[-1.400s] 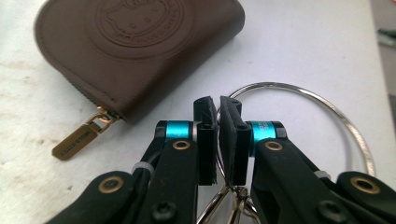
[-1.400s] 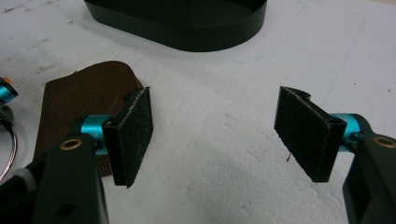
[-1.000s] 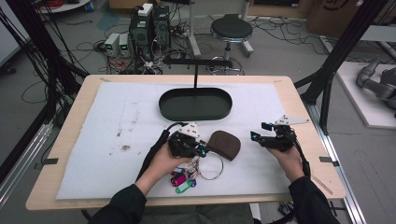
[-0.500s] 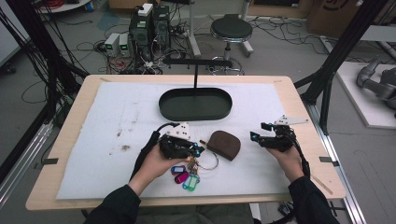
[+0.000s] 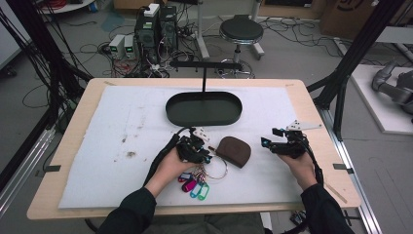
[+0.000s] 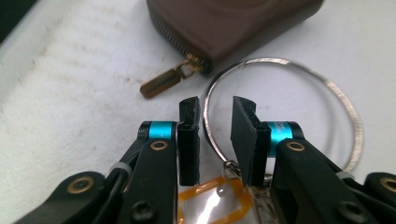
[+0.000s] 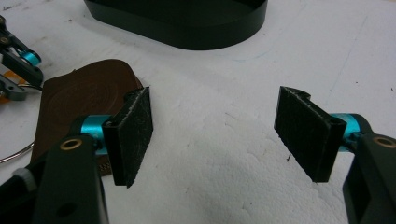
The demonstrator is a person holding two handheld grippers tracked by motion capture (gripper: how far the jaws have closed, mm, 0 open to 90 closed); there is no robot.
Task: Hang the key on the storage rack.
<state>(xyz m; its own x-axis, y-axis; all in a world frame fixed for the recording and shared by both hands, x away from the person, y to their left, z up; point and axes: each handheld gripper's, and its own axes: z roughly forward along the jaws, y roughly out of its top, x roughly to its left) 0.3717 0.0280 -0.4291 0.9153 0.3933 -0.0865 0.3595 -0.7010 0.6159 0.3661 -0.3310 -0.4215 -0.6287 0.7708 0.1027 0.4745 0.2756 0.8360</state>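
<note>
Two grippers are on the table, and the left gripper [image 5: 207, 155] is far the nearer to the work. Its jaws have just been opening and now stand a narrow gap apart, with the thin wire of the key ring [image 6: 280, 121] running up between them; the pads do not seem to press on it, so I judge the ring freed rather than held.

From those jaws the ring's loop swells toward two o'clock in the left gripper view, while the coloured key tags [image 5: 195, 184] trail back toward six o'clock in the high view. The brown pouch [image 5: 234, 150] lies just beyond the jaw tips at twelve o'clock, its brass zip pull [image 6: 163, 81] pointing to about eight o'clock, close to the ring but apart from it.

In the high view the ring [image 5: 216, 168] sits between the left hand and the pouch, touching the pouch's near edge or nearly so; I cannot tell which.

The right gripper [image 5: 272, 143] rests at three o'clock of the pouch, jaws wide and empty over bare white mat [image 7: 224, 140], its mouth facing the pouch's right end. Any coming move on the pouch looks easiest from that side.
</note>
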